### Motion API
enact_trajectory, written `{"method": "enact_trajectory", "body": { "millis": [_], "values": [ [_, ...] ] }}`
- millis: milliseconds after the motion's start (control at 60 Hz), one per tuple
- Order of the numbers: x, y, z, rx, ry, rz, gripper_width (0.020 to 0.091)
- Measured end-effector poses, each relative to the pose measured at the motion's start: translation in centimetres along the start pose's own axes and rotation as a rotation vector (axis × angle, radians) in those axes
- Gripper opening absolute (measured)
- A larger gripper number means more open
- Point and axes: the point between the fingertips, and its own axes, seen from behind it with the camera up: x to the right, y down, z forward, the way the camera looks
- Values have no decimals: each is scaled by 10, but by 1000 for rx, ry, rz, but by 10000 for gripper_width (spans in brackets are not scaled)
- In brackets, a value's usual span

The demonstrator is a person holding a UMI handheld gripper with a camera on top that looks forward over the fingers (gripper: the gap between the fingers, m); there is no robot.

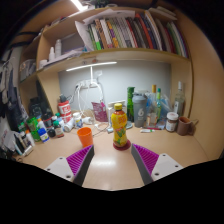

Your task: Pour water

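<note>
A bottle of yellow drink [120,127] with a green cap stands upright on a dark red coaster on the wooden desk [112,168], just beyond my fingers and a little right of their midline. An orange cup [85,136] stands to its left, ahead of my left finger. My gripper [113,160] is open, its purple pads [80,158] spread wide with only bare desk between them. It touches neither the bottle nor the cup.
Bottles, jars and containers crowd the back of the desk on the left [40,125] and right [160,110]. A shelf of books [125,35] runs overhead. A lamp arm [92,75] hangs behind the bottle.
</note>
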Motion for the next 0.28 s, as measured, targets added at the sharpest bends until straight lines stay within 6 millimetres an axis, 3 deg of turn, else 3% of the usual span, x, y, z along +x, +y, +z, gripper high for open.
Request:
{"method": "enact_trajectory", "body": {
  "millis": [150,283],
  "values": [
    [-18,-6,-90,9,8,1,835],
    [-29,-9,-157,3,5,-18,836]
  ]
}}
